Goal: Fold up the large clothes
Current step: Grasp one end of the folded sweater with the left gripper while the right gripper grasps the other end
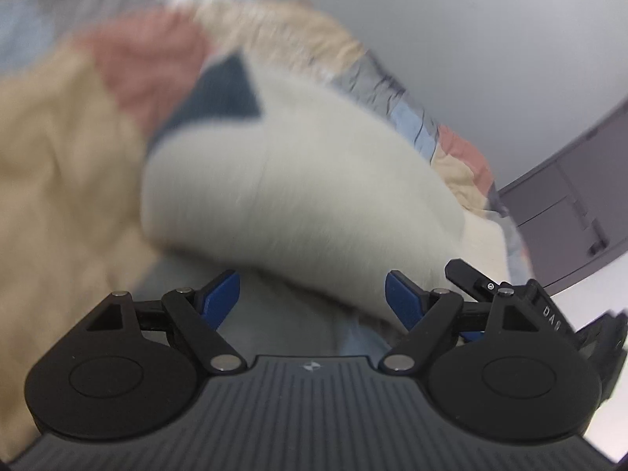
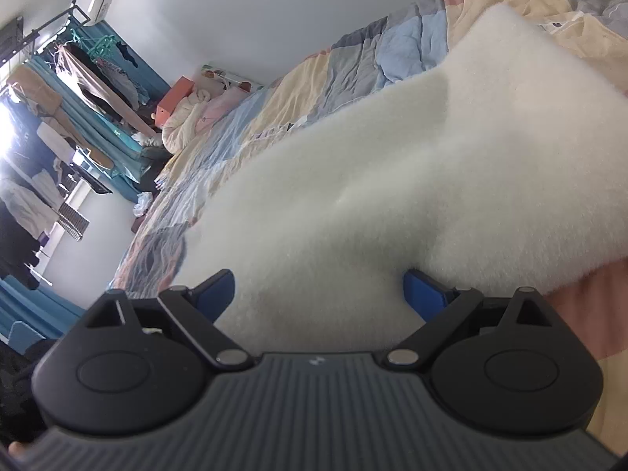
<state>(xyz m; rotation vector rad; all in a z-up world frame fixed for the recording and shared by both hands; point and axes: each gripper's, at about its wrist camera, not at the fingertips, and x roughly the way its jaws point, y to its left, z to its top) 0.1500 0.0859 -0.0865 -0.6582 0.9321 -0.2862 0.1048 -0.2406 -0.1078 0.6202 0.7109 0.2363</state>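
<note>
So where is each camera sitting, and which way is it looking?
Left wrist: sits on the left tongs, looks down along them at the white fluffy garment on the patchwork quilt; the right tongs peek in.
Right wrist: sits on the right tongs, looks along the bed toward the clothes rack; a fingertip shows.
Both show the garment and the quilt.

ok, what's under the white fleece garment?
The white fleece garment lies on a patchwork quilt that shows around its edges. Whatever sits directly beneath it is covered.
</note>
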